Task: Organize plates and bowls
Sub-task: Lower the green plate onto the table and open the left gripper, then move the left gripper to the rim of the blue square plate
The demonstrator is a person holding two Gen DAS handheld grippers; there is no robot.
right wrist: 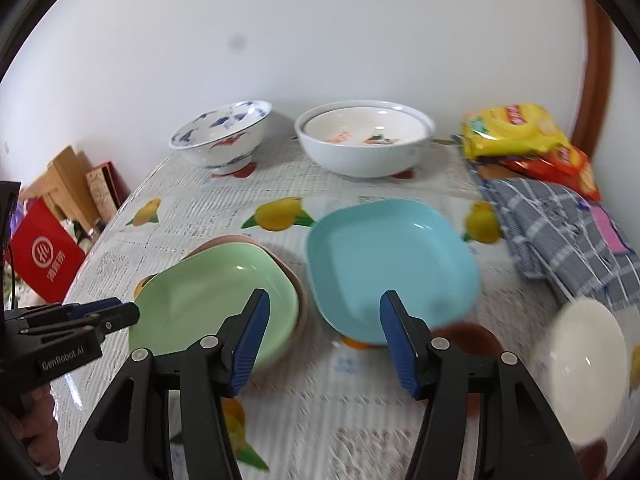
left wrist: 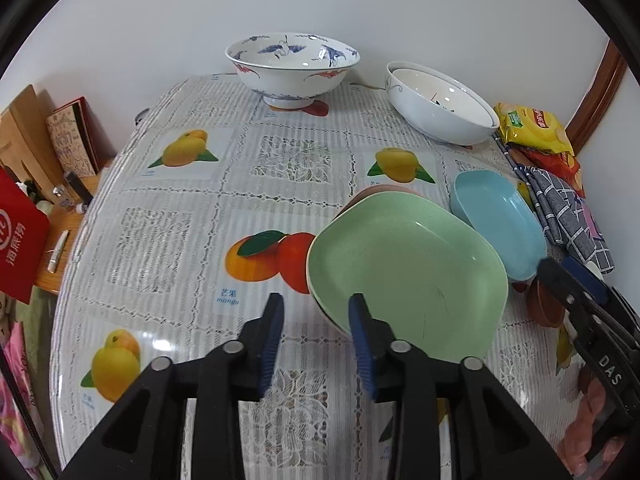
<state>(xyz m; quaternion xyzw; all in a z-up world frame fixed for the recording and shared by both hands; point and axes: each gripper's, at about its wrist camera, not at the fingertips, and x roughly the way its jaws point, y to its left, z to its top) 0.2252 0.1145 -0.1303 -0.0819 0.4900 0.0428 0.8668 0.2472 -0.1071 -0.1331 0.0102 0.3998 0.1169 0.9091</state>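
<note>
Left wrist view: left gripper point(left wrist: 316, 320) spread, nothing between the pads, just off the near rim of the green plate point(left wrist: 404, 276), which sits on a pink plate point(left wrist: 360, 196) mid-worktop point(left wrist: 180, 240). Right gripper point(right wrist: 324, 320) spread and empty above the blue plate point(right wrist: 388, 264), which lies just beside the green one. Two big bowls, patterned point(left wrist: 292, 64) and white point(left wrist: 436, 108), stand at the far edge; a small white bowl point(right wrist: 584, 360) sits near the right edge, blurred. Risk: the plates are shallow and look slick, so a rim pinch could slip or tilt one. Green plate sits askew; nudging it could slide the stack.
</note>
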